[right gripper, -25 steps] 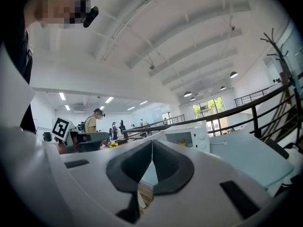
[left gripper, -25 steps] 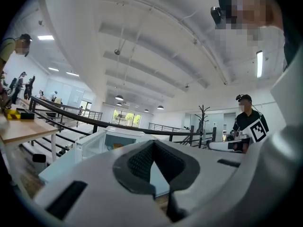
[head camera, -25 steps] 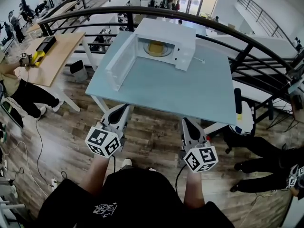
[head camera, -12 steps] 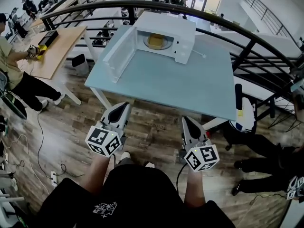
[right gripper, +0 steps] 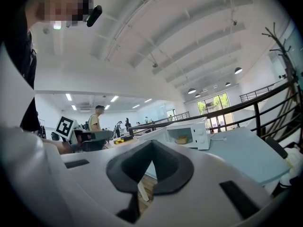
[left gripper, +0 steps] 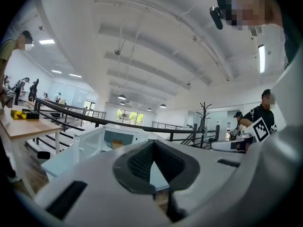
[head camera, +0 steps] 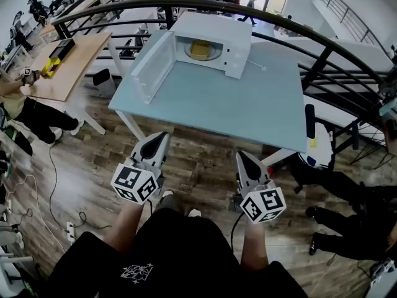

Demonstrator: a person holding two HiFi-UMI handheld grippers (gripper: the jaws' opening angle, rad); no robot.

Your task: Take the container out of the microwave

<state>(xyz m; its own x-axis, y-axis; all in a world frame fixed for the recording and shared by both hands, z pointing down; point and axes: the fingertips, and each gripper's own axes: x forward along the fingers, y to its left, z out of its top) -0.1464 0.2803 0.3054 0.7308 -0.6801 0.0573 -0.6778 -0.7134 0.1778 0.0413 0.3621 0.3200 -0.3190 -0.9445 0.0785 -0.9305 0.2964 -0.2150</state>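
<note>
Yellowish container (head camera: 200,49) sits inside the microwave (head camera: 214,27), door (head camera: 147,67) swung open, at 12 o'clock on the blue table (head camera: 236,107); left gripper (head camera: 159,139) at 7 o'clock, right gripper (head camera: 242,159) at 5, short of the table, jaws closed on nothing.

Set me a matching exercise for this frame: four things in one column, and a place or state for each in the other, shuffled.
Things:
1. container
2. microwave door
3. left gripper
4. table

Places or states:
A. swung open, at the left in the head view
B. shut, with nothing between its jaws
C. inside the microwave
D. pale blue top, with the microwave standing at its far end

Pairs: 1-C; 2-A; 3-B; 4-D
</note>
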